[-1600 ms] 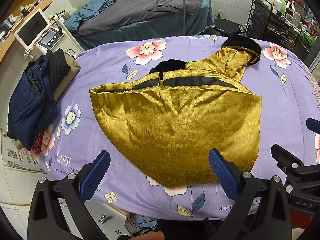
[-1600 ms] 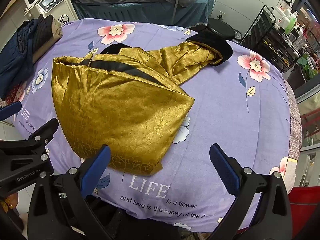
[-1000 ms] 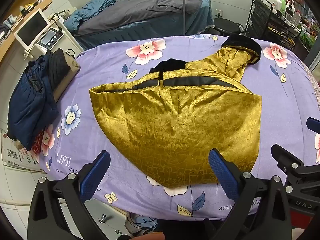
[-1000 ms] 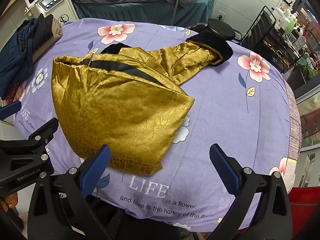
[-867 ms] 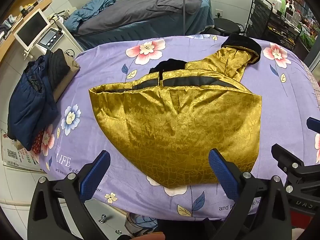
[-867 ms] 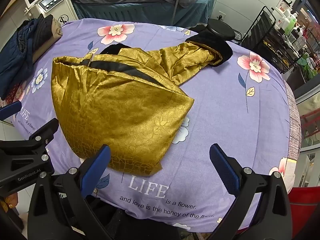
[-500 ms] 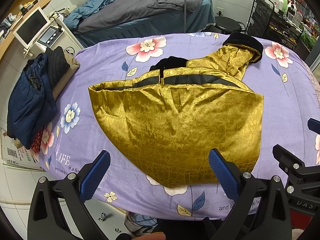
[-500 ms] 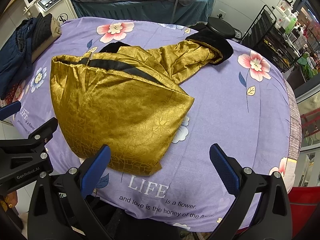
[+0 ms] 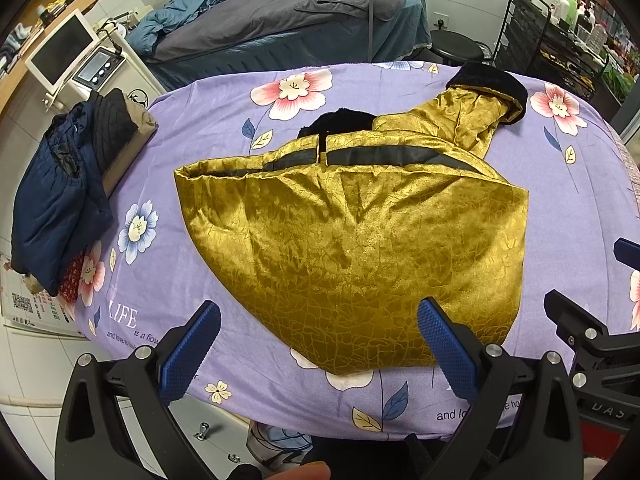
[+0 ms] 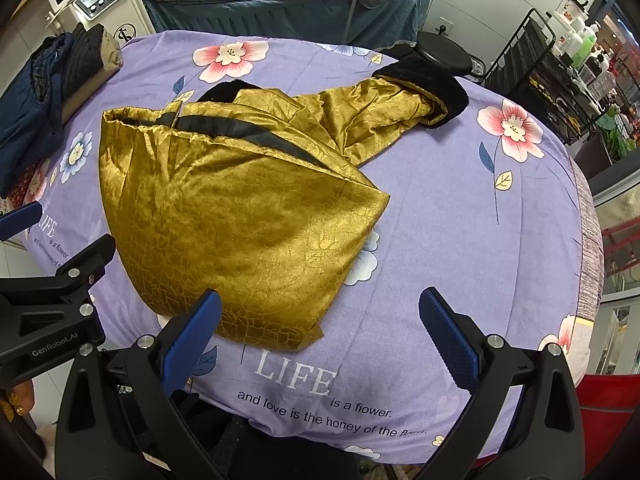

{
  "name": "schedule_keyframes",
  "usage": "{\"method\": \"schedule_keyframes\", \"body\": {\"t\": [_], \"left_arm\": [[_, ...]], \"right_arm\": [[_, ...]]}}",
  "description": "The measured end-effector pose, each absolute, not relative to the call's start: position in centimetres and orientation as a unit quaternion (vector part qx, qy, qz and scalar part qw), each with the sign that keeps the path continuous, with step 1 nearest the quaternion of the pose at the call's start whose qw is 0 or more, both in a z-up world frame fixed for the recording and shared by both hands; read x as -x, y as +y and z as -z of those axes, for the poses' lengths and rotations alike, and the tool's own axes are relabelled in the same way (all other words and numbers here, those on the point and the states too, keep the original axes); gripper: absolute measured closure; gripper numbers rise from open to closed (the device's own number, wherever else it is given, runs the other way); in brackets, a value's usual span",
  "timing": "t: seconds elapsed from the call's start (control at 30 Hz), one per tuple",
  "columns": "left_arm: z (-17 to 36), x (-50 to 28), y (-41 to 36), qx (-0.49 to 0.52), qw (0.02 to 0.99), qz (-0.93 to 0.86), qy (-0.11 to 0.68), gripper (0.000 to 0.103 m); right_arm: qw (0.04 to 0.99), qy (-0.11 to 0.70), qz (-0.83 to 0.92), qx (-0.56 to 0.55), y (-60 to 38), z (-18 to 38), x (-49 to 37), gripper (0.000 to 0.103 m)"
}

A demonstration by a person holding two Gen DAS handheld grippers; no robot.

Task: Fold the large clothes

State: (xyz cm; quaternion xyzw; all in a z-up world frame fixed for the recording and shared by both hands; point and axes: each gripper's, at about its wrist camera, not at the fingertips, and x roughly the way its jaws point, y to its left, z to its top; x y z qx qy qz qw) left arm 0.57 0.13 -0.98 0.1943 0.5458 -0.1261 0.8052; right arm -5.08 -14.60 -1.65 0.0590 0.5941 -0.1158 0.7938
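A shiny gold jacket (image 9: 352, 236) (image 10: 240, 200) with black fur trim lies partly folded on the purple flowered sheet (image 9: 208, 120) (image 10: 460, 220). One sleeve with a black cuff (image 9: 488, 84) (image 10: 432, 80) stretches toward the far right. My left gripper (image 9: 320, 340) hovers open over the near hem, with nothing between its blue pads. My right gripper (image 10: 320, 332) is open too, held above the jacket's near right corner. Each gripper's black body shows at the edge of the other's view.
Folded dark blue and black clothes (image 9: 60, 192) are stacked at the table's left edge. Behind stand a grey-covered bed (image 9: 288, 28), a black stool (image 10: 440, 56), a wire rack of bottles (image 10: 560, 52) at right and a monitor (image 9: 60, 52) at left.
Both grippers have barely shifted, perhaps a touch nearer the table. The jacket lies as before.
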Motion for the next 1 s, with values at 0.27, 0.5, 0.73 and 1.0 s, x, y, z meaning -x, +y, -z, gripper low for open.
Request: {"method": "schedule_keyframes", "body": {"t": [0.27,0.5,0.73,1.0], "left_arm": [[1.01,-0.64,0.01,-0.194,0.804,0.127,0.548,0.006],[0.99,-0.63,-0.11,-0.198,0.805,0.127,0.545,0.006],[0.93,-0.66,-0.15,-0.198,0.804,0.128,0.546,0.006],[0.96,-0.66,-0.17,-0.198,0.803,0.129,0.547,0.006]], "right_arm": [[0.793,0.595,0.116,-0.06,-14.67,1.76,5.09,0.006],[0.793,0.595,0.115,-0.06,-14.76,1.86,5.06,0.006],[0.793,0.595,0.115,-0.06,-14.8,1.82,5.11,0.006],[0.793,0.595,0.116,-0.06,-14.77,1.77,5.14,0.006]]}}
